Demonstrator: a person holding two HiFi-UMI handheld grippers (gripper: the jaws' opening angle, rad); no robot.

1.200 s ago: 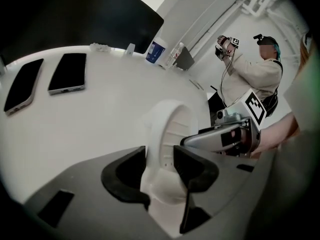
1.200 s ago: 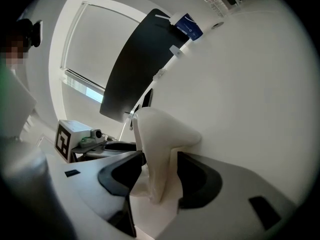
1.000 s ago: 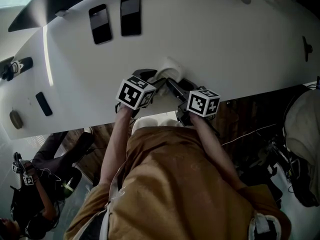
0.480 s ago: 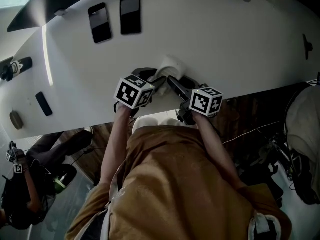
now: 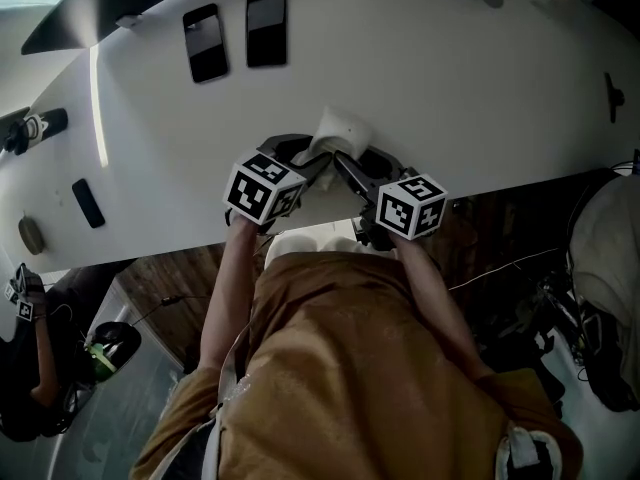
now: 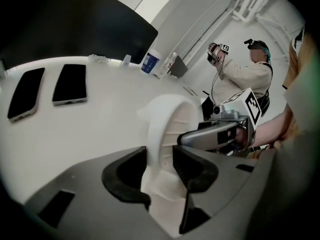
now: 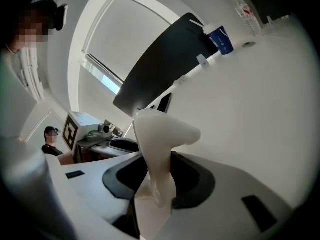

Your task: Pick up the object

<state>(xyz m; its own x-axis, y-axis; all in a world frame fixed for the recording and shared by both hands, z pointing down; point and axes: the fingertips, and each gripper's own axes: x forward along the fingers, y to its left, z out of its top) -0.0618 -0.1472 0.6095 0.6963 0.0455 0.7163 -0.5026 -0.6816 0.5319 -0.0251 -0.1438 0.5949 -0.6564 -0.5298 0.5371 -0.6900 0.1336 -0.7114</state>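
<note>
left gripper view | object [image 6: 167, 124]: white ribbed plastic piece | left gripper [image 6: 160, 166] jaws clamped on it | right gripper [image 7: 160, 176] jaws likewise

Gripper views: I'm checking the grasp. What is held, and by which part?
The left gripper and right gripper clamp the white object: left on its ribbed disc, right on its thin lower part.

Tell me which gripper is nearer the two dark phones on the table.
Left. The left gripper, shut on the white object, sits below and right of the phones; the right gripper grips the same object from further right.
</note>
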